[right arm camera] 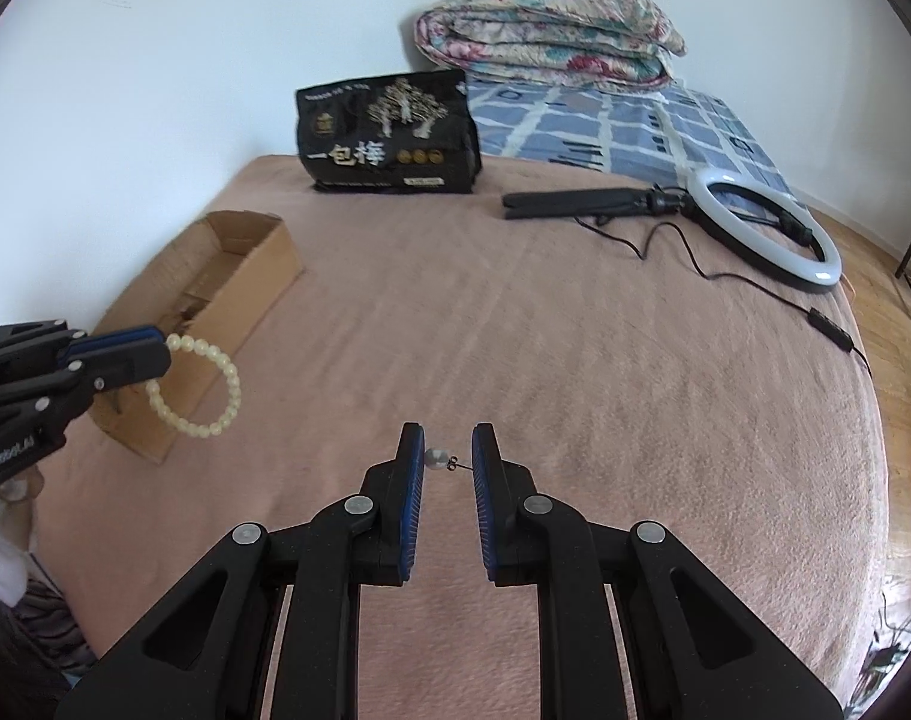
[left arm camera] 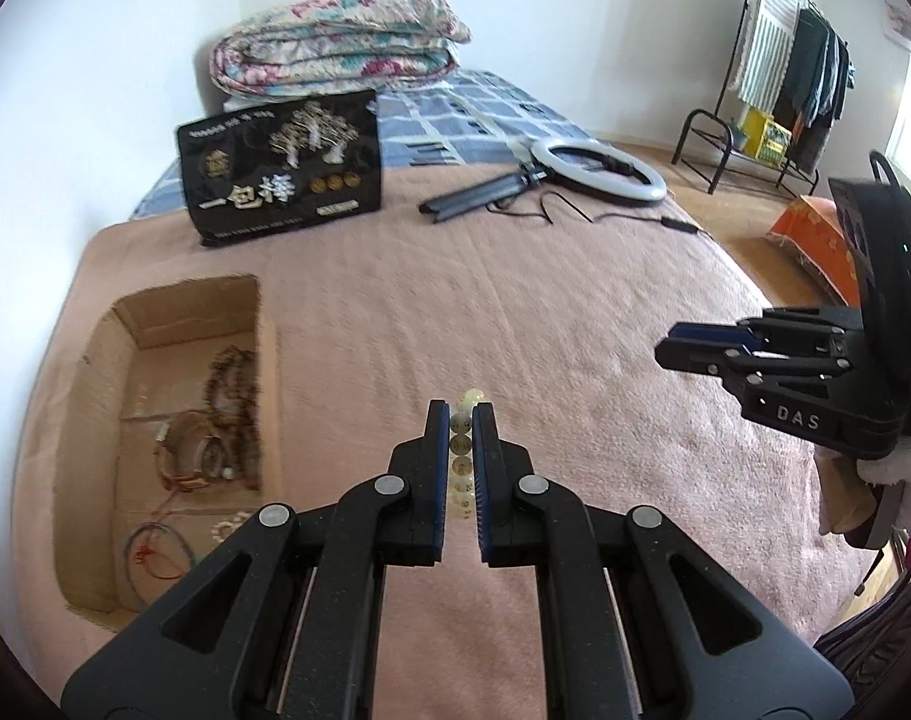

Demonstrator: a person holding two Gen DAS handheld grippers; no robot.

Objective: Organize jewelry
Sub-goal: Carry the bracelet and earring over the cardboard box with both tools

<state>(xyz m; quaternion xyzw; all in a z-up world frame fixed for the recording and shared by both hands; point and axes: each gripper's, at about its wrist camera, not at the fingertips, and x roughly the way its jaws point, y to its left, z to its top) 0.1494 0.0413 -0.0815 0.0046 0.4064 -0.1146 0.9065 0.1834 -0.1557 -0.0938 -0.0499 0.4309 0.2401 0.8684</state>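
One bed, covered by one pink blanket point(right arm camera: 575, 330); a blue checked sheet point(right arm camera: 605, 120) shows beyond its far edge. One folded floral quilt point(left arm camera: 335, 42) lies at the head, against the wall corner. One clothes rack point(left arm camera: 779, 78) with hanging garments stands on the wood floor off the far side of the bed.

One black printed bag point(left arm camera: 281, 168) stands upright on the blanket, in front of the quilt. One ring light point(right arm camera: 767, 222) on a folded black tripod lies flat beside the bag, its cable trailing toward the bed's edge.

One open cardboard box point(left arm camera: 95, 420) sits on the blanket on the left. Inside: one long dark bead string, a brown corded bracelet, a thin ring-like loop with red thread, and a pale bead piece at the near end. An exact count of pieces is not possible, since the left gripper's arm covers the near corner.

Two grippers, both above the blanket, well apart from each other. Left gripper point(left arm camera: 461, 438): jaws pressed in on one pale yellow bead bracelet point(right arm camera: 203, 384), which hangs as a loop from the tips just beside the box, clear of the blanket. Right gripper point(right arm camera: 448, 456): jaws nearly closed, with one small pearl earring point(right arm camera: 437, 457) pinched crosswise between the pads, its pearl against the left pad and its thin post reaching to the right pad.

No item lies on the open blanket between grippers and box.
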